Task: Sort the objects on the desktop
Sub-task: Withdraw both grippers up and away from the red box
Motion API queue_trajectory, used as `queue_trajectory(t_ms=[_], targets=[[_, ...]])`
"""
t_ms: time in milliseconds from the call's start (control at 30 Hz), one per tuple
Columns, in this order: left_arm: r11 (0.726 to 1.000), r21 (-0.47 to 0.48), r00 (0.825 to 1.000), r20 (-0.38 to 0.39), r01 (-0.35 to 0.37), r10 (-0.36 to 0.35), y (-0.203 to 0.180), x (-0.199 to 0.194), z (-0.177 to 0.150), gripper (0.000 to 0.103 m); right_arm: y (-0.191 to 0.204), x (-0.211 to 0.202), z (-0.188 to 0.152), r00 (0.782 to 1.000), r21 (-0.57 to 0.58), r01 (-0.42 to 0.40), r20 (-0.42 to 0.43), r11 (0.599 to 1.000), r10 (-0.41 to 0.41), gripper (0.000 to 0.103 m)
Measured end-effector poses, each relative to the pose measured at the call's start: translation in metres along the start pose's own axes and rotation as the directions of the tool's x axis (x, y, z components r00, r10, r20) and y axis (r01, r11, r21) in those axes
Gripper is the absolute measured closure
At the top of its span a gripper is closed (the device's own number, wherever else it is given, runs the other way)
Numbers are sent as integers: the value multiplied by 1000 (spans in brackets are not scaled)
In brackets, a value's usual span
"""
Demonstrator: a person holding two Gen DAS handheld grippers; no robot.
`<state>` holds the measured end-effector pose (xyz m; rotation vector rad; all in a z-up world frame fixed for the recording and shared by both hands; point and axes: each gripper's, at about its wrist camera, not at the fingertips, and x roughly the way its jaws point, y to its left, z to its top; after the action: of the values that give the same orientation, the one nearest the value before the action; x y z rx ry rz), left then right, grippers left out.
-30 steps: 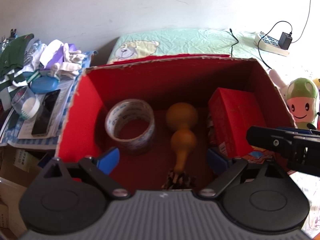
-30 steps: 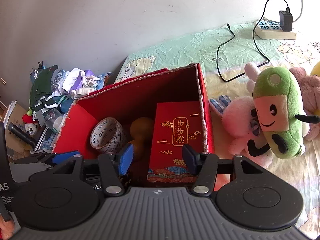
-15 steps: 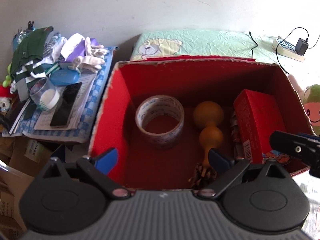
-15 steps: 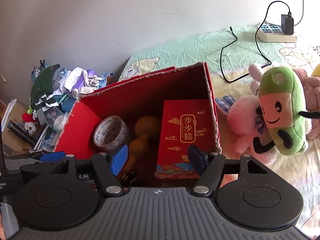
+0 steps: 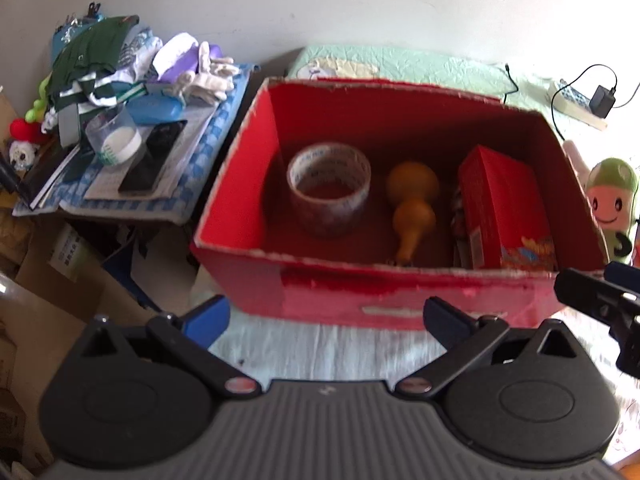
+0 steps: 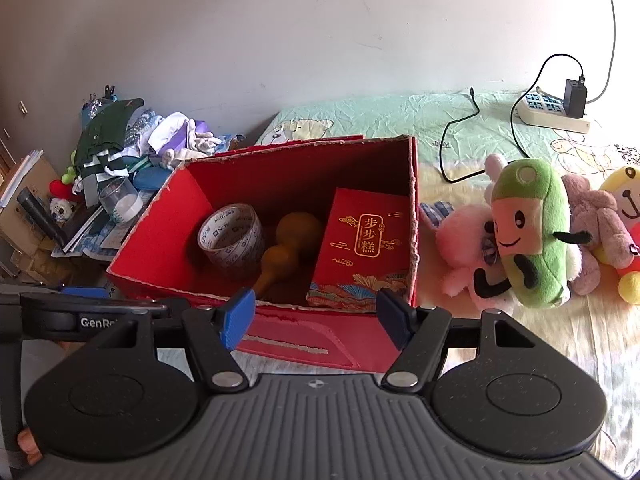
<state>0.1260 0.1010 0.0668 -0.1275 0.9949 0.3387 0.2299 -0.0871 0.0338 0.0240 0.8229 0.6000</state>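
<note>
A red cardboard box stands open on the bed. Inside lie a roll of clear tape, a yellow gourd and a red gift box with gold lettering. My left gripper hovers just in front of the box's near wall; its jaws are opening and nothing is between them. My right gripper is open and empty at the same near wall, in front of the gift box. In the left wrist view its tip shows at the right edge.
Plush toys lie right of the box. A power strip with charger and cables sits at the back right. A side table left of the box is piled with clothes, a plastic cup and a phone. Cardboard cartons stand below it.
Both grippers have drawn back and up out of the box, so its near wall now lies ahead of the fingertips. Both pairs of jaws stand wider apart.
</note>
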Motion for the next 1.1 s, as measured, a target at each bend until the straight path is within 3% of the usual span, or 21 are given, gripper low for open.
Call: queue_trajectory(t_ms=[100,200,367,500,767,1033,1100], targets=[[1000,-1,1000,-2,3,-3,-10,-3,-16,0,-3,-4,-8,1000,-20,-2,-28,1000,1,33],[1000,-30,999,-54,2,-4,-14,2,-27,0,-9,-3,-18,997,-18,-4,-81,1000,3,32],[998,-41,989,-147,-40,33,-20,11,-48,0,-15,5,-38,980,-44,69,-182,997,-76,32],[997,-48,980,-192,-61,50,-21,14,-67,0,-15,9,-53,970,-58,63,-230,996,-74,32],[992,-66,975,-203,-104,89,-5,10,-84,0,1,14,-62,965,-84,84,-240,993,-102,28],[996,-34,983,-166,-84,77,20,9,-59,1,36,21,-49,955,-114,118,-258,986,-144,25],[997,-31,986,-155,-68,63,30,10,-52,0,40,22,-43,959,-90,98,-257,991,-118,25]])
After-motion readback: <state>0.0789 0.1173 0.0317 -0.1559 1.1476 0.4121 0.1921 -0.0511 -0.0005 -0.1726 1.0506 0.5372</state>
